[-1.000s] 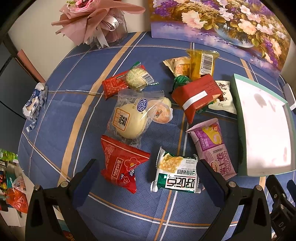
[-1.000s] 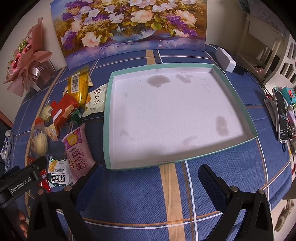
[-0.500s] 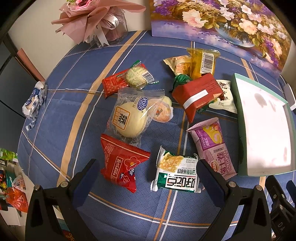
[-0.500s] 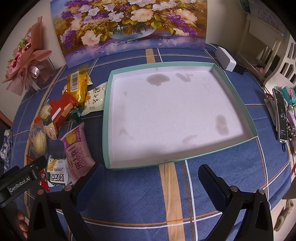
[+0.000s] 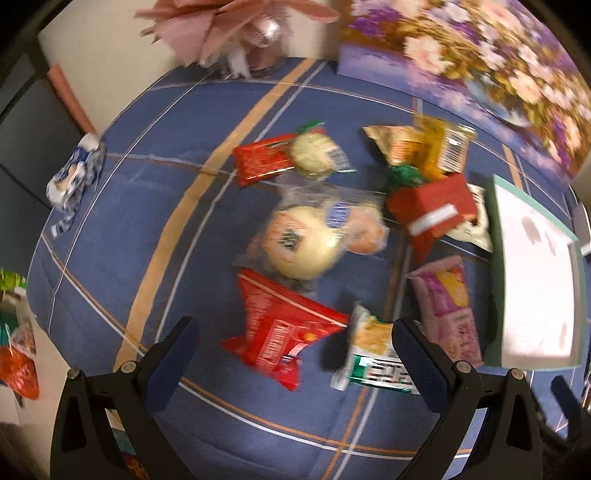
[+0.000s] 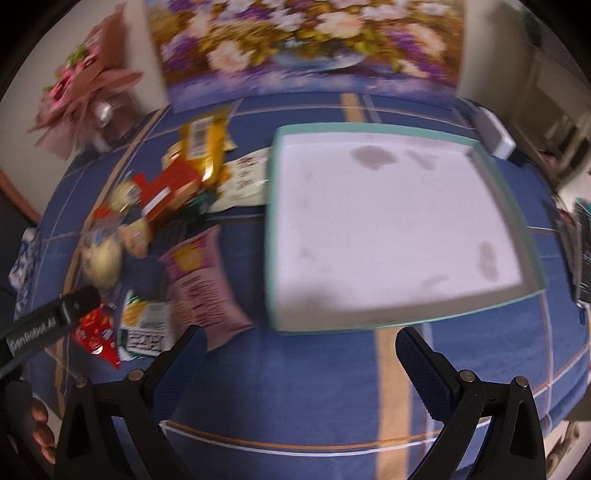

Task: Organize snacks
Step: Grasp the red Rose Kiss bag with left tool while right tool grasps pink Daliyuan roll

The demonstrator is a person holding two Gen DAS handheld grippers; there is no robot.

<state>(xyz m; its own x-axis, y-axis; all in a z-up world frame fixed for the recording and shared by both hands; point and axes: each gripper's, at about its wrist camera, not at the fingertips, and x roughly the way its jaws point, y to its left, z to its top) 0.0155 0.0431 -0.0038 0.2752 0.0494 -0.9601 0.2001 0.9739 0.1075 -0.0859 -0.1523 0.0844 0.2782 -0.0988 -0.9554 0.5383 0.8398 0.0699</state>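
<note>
Several snack packs lie on the blue tablecloth. In the left wrist view a red packet (image 5: 284, 328) lies just ahead of my open, empty left gripper (image 5: 295, 354), with a green-and-white pack (image 5: 373, 358) by its right finger, a clear bag with a round bun (image 5: 306, 240) beyond, and a pink pack (image 5: 447, 302) to the right. The teal-rimmed white tray (image 6: 275, 229) is empty and shows in the left wrist view (image 5: 495, 280) too. My right gripper (image 6: 297, 365) is open and empty, near the tray's front edge, with the pink pack (image 6: 201, 280) at its left. Both views are motion-blurred.
A flower painting (image 6: 310, 48) leans on the wall behind the table. A pink bouquet (image 5: 236, 29) stands at the back left. A tissue pack (image 5: 74, 173) lies at the table's left edge. A white box (image 6: 495, 133) sits behind the tray; phones (image 6: 581, 243) lie at the right.
Both grippers have moved: the left one forward and lower toward the red packet, the right one leftward so the snacks and tray shifted right. Nothing was grasped.
</note>
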